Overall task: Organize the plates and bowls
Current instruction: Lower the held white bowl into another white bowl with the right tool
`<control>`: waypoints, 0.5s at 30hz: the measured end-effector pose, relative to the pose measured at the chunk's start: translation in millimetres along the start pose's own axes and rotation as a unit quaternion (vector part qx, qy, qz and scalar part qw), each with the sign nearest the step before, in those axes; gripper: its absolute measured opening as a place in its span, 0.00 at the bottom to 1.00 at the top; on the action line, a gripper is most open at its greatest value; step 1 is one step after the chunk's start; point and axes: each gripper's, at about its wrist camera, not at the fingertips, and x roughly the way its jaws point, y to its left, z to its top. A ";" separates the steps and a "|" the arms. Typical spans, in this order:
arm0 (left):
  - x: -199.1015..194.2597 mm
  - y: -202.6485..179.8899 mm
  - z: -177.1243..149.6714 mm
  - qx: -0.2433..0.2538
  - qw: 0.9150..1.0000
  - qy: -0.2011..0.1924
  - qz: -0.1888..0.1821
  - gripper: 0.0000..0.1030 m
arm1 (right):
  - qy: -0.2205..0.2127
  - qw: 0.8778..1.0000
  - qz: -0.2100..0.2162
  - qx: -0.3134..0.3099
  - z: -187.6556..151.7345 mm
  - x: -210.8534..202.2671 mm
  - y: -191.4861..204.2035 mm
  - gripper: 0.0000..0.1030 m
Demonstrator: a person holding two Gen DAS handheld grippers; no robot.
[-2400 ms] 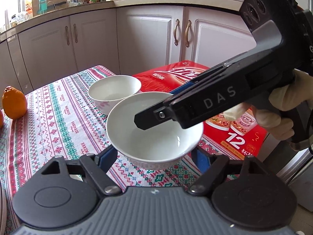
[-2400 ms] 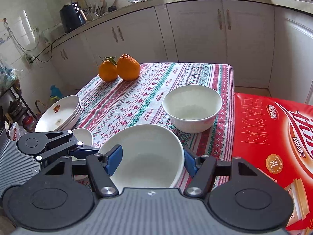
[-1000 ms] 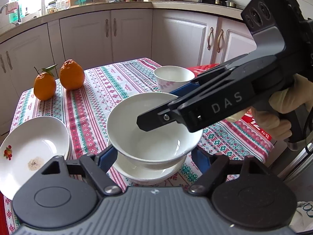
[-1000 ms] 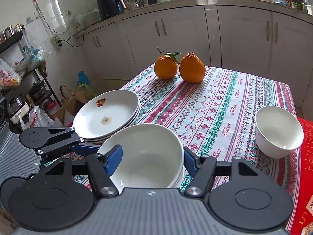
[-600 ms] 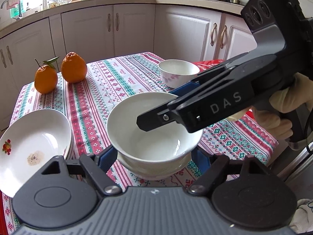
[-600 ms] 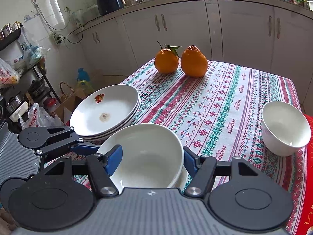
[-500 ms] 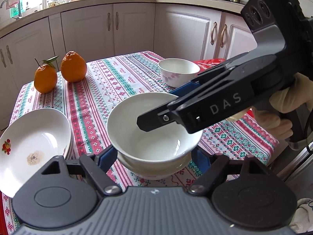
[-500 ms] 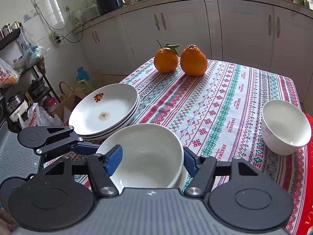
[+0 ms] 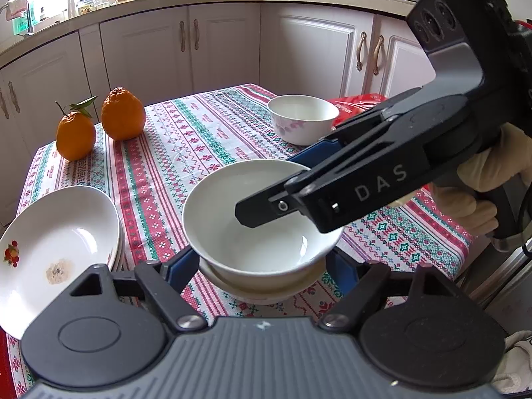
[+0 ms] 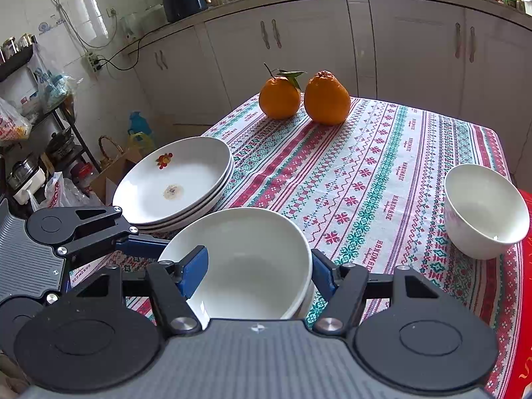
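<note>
Gripping a white bowl (image 9: pixel 262 226) from two sides: the right tool (image 10: pixel 259 272) pinches the bowl across its width, one blue pad (image 10: pixel 194 271) pressed against the near-left wall and the other against the right rim. No gap shows between pads and bowl. A gloved hand (image 9: pixel 478 193) holds this tool's handle, seen in the left wrist view.

The left tool (image 9: pixel 262 266) straddles the same bowl low down. Its jaws have just been opening, with the bowl between them; its blue pads (image 9: pixel 181 266) now sit just beside the bowl's lower wall, and I cannot tell if they touch it.

The bowl sits nested in a second white bowl (image 9: pixel 266 291), whose rim shows beneath it. That lower bowl rests on the patterned tabletop (image 10: pixel 365 173), near its front edge.

Left of the nested pair: a stack of white plates (image 10: pixel 173 183), the top plate carrying a small fruit print. A third bowl (image 10: pixel 485 211), white with a faint floral print, stands apart at the right edge, beside a red box (image 9: pixel 359 101). Two oranges (image 10: pixel 304 98) stand touching at the far side.
</note>
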 end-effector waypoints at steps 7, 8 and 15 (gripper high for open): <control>1.2 -0.4 -0.3 0.005 1.000 0.001 0.003 0.83 | 0.002 1.000 -0.004 -0.005 -1.2 1.7 0.4 0.70; 1.2 -0.2 -0.3 0.004 1.000 0.002 0.003 0.83 | 0.002 1.000 -0.005 -0.006 -1.5 2.1 0.6 0.70; 0.1 0.8 -0.8 0.004 1.000 -0.003 0.004 0.91 | 0.001 1.000 -0.007 -0.020 -3.9 2.2 3.4 0.73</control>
